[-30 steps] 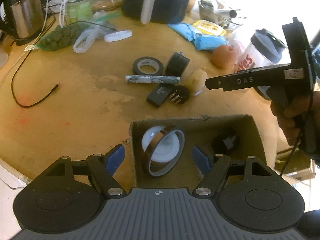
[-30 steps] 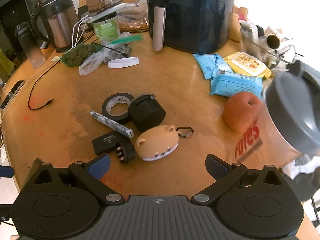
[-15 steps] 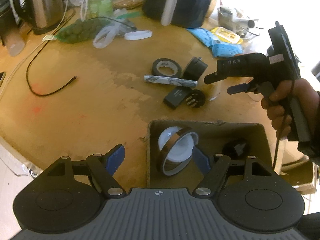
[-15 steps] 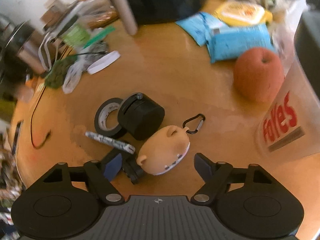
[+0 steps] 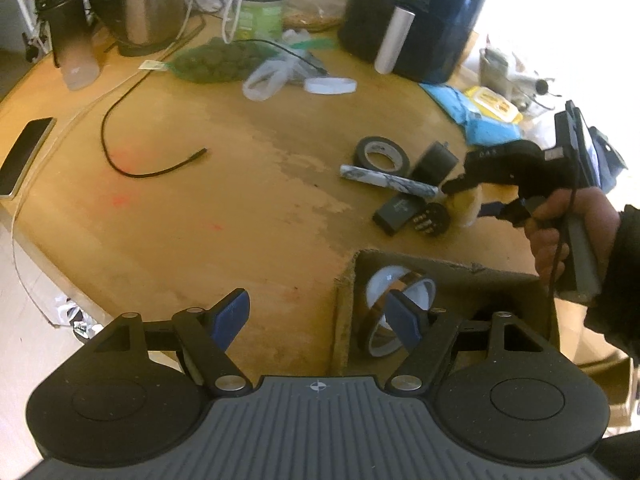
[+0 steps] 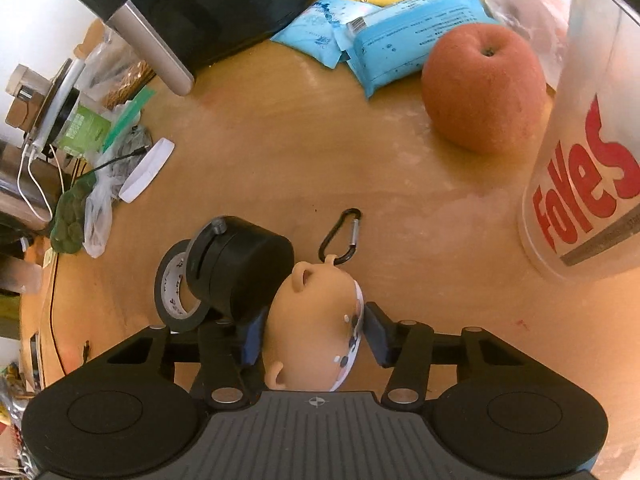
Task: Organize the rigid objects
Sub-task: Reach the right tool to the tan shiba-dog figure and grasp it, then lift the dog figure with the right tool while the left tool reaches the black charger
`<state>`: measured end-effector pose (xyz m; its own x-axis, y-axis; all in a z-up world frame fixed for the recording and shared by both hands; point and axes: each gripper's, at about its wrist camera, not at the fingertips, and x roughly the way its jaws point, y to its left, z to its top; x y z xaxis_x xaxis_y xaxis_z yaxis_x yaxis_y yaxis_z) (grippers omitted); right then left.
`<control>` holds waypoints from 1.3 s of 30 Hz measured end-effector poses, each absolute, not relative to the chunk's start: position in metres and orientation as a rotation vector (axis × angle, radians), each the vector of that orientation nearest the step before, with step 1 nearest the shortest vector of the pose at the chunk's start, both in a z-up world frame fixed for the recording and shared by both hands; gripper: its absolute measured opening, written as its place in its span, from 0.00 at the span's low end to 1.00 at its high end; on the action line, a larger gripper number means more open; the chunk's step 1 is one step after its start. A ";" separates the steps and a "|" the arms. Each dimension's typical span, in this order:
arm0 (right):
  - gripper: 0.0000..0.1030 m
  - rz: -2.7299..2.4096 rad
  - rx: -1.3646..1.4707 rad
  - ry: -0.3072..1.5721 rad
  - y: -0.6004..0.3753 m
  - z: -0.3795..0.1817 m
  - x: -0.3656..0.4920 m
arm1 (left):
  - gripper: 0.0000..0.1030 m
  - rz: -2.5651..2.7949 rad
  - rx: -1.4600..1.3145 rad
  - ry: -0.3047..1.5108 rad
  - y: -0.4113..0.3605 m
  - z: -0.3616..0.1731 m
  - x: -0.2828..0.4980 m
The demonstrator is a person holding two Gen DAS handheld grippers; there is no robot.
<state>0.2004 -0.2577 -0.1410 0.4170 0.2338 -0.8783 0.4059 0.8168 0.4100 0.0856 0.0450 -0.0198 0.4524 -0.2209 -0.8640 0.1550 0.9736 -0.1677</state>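
My right gripper is shut on a tan dog-shaped case with a black carabiner, which rests on the wooden table. It shows from the left wrist view, low over the pile. Beside the case lie a black cylinder, a black tape roll, a marbled pen, a black box and a round plug. My left gripper is open and empty over the cardboard box's left wall. The box holds a metallic tape roll.
A red apple, a clear shaker cup and blue wipe packs stand right of the pile. A black air fryer, a kettle, a bag of green balls, a black cable and a phone lie farther off.
My right gripper came down onto the dog-shaped case and its fingers closed on it. My left gripper drew back and left from the box, staying open.
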 end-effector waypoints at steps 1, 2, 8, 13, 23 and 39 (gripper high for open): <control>0.53 -0.116 0.632 1.163 -0.257 -0.140 0.201 | 0.72 -0.230 -0.072 1.075 0.046 -0.020 0.085; 0.52 -0.113 0.629 1.162 -0.257 -0.141 0.202 | 0.72 -0.230 -0.074 1.074 0.046 -0.019 0.085; 0.52 -0.097 0.616 1.143 -0.261 -0.135 0.199 | 0.72 -0.246 -0.074 1.058 0.043 -0.017 0.083; 0.52 -0.039 0.572 1.091 -0.259 -0.116 0.191 | 0.72 -0.274 -0.062 1.058 0.035 -0.017 0.082; 0.52 0.066 0.415 0.991 -0.252 -0.073 0.161 | 0.72 -0.350 -0.014 1.033 0.012 -0.012 0.091; 0.52 0.079 0.294 0.930 -0.262 -0.048 0.109 | 0.72 -0.433 0.097 1.013 -0.022 -0.014 0.115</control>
<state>0.1095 -0.2615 -0.0481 0.5980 0.1929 -0.7779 0.0591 0.9573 0.2829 0.1151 -0.0219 -0.0139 0.4530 -0.3054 -0.8376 0.3939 0.9114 -0.1193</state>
